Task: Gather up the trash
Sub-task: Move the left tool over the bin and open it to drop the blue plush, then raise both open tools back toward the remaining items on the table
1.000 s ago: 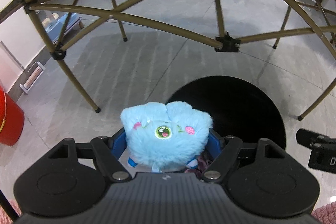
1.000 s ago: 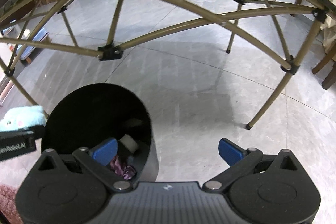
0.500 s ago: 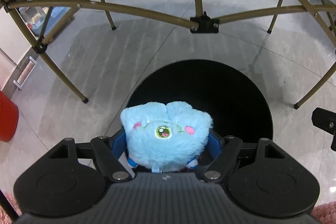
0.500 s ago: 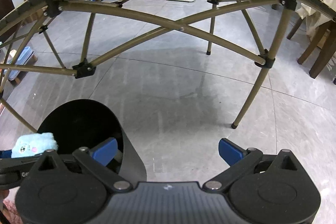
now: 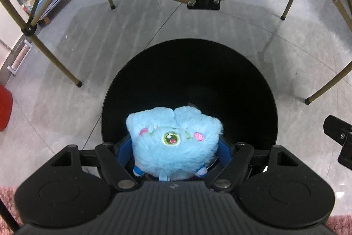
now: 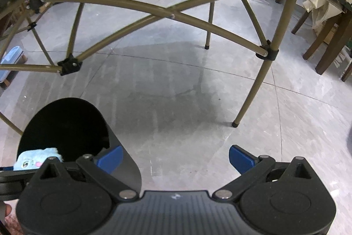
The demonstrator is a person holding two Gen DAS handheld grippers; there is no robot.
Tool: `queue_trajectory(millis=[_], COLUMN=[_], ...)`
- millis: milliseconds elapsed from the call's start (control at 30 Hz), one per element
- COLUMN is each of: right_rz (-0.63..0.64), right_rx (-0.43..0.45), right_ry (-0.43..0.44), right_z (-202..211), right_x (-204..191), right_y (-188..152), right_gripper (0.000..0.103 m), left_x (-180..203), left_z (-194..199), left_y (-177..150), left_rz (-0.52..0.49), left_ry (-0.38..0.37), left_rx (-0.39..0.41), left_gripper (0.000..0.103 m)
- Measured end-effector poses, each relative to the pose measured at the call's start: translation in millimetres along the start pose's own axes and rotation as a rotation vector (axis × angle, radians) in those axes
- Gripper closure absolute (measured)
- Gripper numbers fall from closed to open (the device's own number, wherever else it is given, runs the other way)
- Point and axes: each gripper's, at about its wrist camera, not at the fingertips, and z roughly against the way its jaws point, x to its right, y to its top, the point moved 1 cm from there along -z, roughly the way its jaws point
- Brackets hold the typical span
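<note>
The left claw (image 5: 175, 148) pinches a blue plush toy (image 5: 175, 142) by its sides above the black bin (image 5: 253, 80); soft, light, squashy, probably non-slip. The right claw (image 6: 175, 159) is spread, empty.

The inside of the round black trash bin (image 5: 189, 80) is too dark to show any contents. The fluffy light-blue plush toy (image 5: 175, 142) covers most of the left gripper's blue finger pads (image 5: 124, 150), and its underside is hidden behind the black gripper body. In the right wrist view the toy (image 6: 36, 159) is partly masked. A red object (image 5: 4, 107), possibly a container, is cut off at the left edge.
</note>
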Motion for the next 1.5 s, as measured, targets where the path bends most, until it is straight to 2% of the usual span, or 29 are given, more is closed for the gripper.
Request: queue_trajectory(millis=[167,433,533,633,667,1300,1500], right_rz=[-0.007,-0.007,-0.013,-0.017,-0.018,-0.026,-0.026], right_rx=[-0.018,-0.033,-0.032,-0.031,-0.032,-0.029,-0.011], right_ry=[0.0,-0.005,-0.01,-0.011,-0.01,-0.004,0.0], right_z=[-6.1,-10.1,-10.2,-10.5,-10.6,-9.7,-5.6], right_x=[-0.4,-1.6,-0.3,0.4,0.6,-1.9,-1.5], right_y=[-1.4,-1.9,-1.4,-1.1,-1.2,-0.7,0.6], right_gripper=[0.0,0.0,0.0,0.0,0.0,0.0,0.0], left_x=[-4.2,-6.4,-6.2,-7.6,-8.6,-8.4,-12.3], left_z=[-3.2,0.6,-0.5,-0.3,0.0,7.4,16.1], left_y=[0.8,1.7,1.5,1.8,2.2,2.5,5.3], left_rz=[0.014,0.016,0.023,0.04,0.046,0.045,0.058], left_ry=[-0.003,-0.006,-0.011,-0.031,-0.032,-0.027,-0.038], left_rx=[-0.021,-0.007,-0.02,-0.041,-0.038,-0.016,0.024], left_gripper=[0.027,0.025,0.019,0.001,0.0,0.0,0.0])
